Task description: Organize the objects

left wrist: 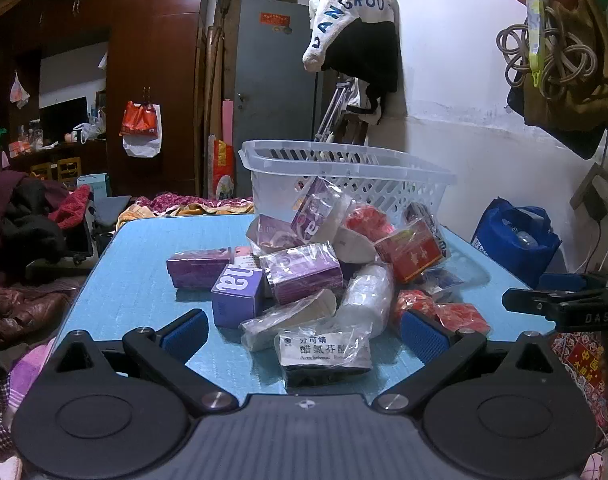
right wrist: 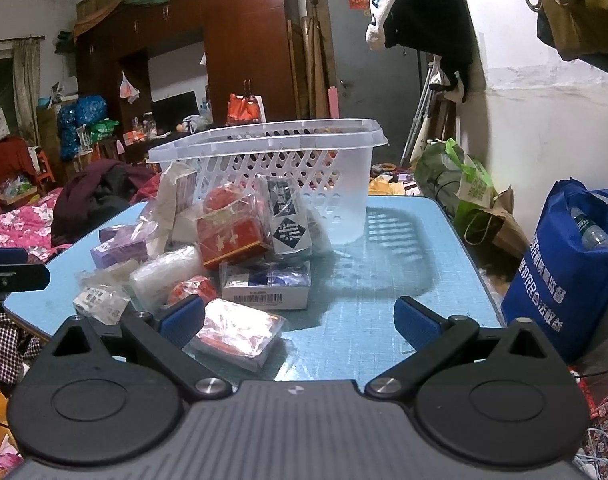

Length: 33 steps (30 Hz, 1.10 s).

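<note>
A pile of small boxes in plastic bags lies on a light-blue table [left wrist: 144, 264]. It holds purple boxes [left wrist: 306, 276], a red box [left wrist: 410, 252] and a bagged white medicine box [left wrist: 324, 354] nearest me. A clear plastic basket [left wrist: 344, 168] stands behind the pile, also in the right wrist view [right wrist: 272, 168]. My left gripper [left wrist: 304, 332] is open, its jaws either side of the medicine box, not touching it. My right gripper [right wrist: 300, 322] is open and empty; a bagged red pack [right wrist: 236, 332] lies beside its left finger.
The table's right part [right wrist: 404, 264] shows bare surface. A blue shopping bag [right wrist: 568, 272] stands off the table's right edge. Clothes and bedding [left wrist: 28, 240] lie to the left. The other gripper's black body [left wrist: 564, 308] shows at the right.
</note>
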{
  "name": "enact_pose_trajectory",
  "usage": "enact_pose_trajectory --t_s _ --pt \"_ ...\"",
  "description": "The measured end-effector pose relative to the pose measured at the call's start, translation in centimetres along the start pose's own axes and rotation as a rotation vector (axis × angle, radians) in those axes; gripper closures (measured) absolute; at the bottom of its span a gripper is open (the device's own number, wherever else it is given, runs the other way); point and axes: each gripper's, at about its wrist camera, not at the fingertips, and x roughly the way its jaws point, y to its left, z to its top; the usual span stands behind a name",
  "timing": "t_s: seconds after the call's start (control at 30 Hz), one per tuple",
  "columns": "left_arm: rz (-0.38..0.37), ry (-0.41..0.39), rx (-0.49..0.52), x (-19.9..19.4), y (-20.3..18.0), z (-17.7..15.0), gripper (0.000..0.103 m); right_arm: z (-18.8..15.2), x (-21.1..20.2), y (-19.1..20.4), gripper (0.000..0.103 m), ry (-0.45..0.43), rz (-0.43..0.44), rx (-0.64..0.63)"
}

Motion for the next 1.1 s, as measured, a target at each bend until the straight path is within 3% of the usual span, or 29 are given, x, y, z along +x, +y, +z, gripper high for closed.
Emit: enact_pose_trajectory --t_s 1.1 --pt "-0.005 0.000 -0.009 0.14 -0.03 -0.20 0.000 -0.31 0.39 0.27 0.000 0.012 -0.014 -0.017"
